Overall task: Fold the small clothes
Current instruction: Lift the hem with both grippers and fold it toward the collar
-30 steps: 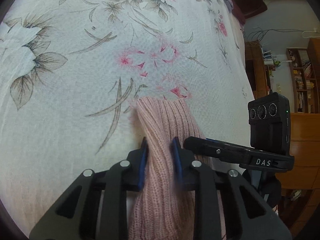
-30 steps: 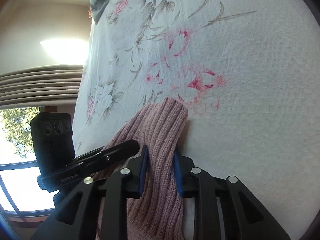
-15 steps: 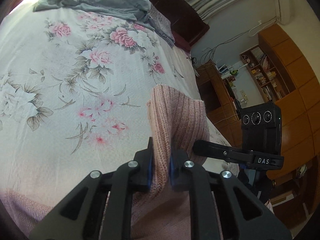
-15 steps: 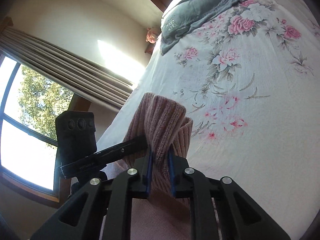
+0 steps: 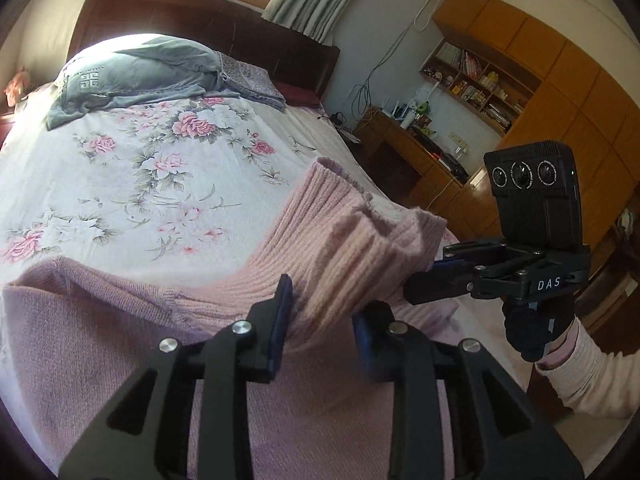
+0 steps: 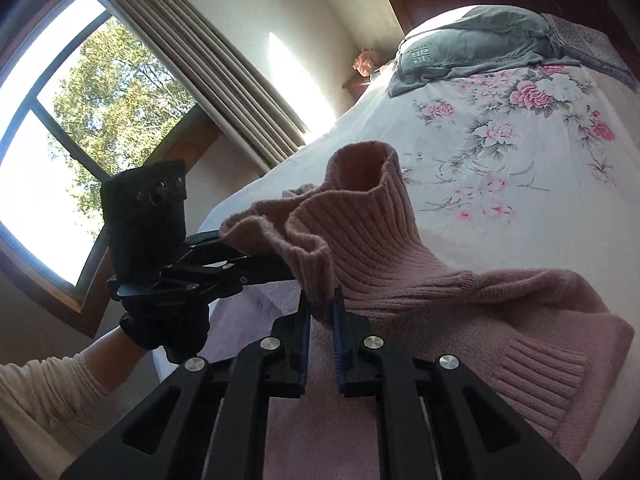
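Observation:
A pink knit sweater [image 5: 340, 248] lies on the floral bed sheet [image 5: 132, 184], with one ribbed tube of it lifted off the bed. My left gripper [image 5: 320, 308] stands open, and the ribbed fabric runs loosely between its blue pads. My right gripper [image 6: 321, 312] is shut on a bunched fold of the same sweater [image 6: 380, 248], just below the tube's open end [image 6: 364, 164]. In the left wrist view the right gripper [image 5: 434, 268] enters from the right, its tips in the fold. A ribbed cuff [image 6: 536, 372] rests flat at the lower right.
A grey blanket [image 5: 132, 76] and a dark headboard [image 5: 208, 20] are at the far end of the bed. A wooden desk [image 5: 404, 140] and bookshelves [image 5: 476, 80] stand past the bed's right edge. A window [image 6: 80, 120] with curtains is on the left. Gloved hands [image 6: 164, 328] hold both tools.
Both grippers rose from the sheet and lifted the ribbed part. They had closed on it half a second ago. The left gripper's fingers have since spread apart, while the right stays closed.

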`<state>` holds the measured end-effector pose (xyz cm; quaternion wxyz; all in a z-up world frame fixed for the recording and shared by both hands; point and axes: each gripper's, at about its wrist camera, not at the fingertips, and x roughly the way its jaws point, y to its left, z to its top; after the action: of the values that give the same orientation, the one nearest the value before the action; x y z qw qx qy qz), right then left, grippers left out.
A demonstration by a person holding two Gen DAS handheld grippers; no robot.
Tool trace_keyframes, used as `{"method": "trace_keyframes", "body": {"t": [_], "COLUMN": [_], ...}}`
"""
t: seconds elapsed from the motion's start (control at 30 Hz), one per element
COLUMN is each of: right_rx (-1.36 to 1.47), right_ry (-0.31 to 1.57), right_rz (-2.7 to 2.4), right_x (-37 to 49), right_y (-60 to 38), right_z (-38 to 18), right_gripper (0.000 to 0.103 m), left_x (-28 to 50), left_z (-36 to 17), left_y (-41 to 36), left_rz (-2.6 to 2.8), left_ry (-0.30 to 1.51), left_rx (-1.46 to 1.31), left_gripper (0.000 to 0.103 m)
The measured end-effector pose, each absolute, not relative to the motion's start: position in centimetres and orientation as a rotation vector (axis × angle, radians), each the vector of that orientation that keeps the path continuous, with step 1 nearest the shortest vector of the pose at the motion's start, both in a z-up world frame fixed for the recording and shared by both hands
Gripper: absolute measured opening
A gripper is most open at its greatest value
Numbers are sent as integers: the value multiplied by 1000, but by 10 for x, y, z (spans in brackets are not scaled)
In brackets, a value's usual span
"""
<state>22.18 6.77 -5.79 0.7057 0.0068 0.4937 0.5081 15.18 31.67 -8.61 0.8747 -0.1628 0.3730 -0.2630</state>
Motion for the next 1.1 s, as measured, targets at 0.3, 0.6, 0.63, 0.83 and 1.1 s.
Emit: {"method": "trace_keyframes", "body": {"t": [0.3, 0.6, 0.63, 0.83, 1.1], "right_rx": [-84, 37, 24, -34, 75], "right_ry": [1249, 1131, 1139, 1255, 1288], "right_rz": [1047, 950, 925, 806, 767], "right_x": [169, 222, 226, 222, 213], "right_y": [44, 74, 82, 93, 76], "right_z": [-107, -47, -52, -102, -132], "right_gripper": [16, 19, 19, 19, 15], "left_x": [92, 101, 105, 112, 99], "left_z": [-147, -88, -90, -129, -163], "left_y": [310, 311, 306, 303, 311], "left_rz": [-541, -467, -445, -324, -248], "left_ry": [967, 828, 841, 995, 1070], "left_rx": [-257, -379, -366, -397, -456], "left_gripper": [44, 61, 61, 61, 63]}}
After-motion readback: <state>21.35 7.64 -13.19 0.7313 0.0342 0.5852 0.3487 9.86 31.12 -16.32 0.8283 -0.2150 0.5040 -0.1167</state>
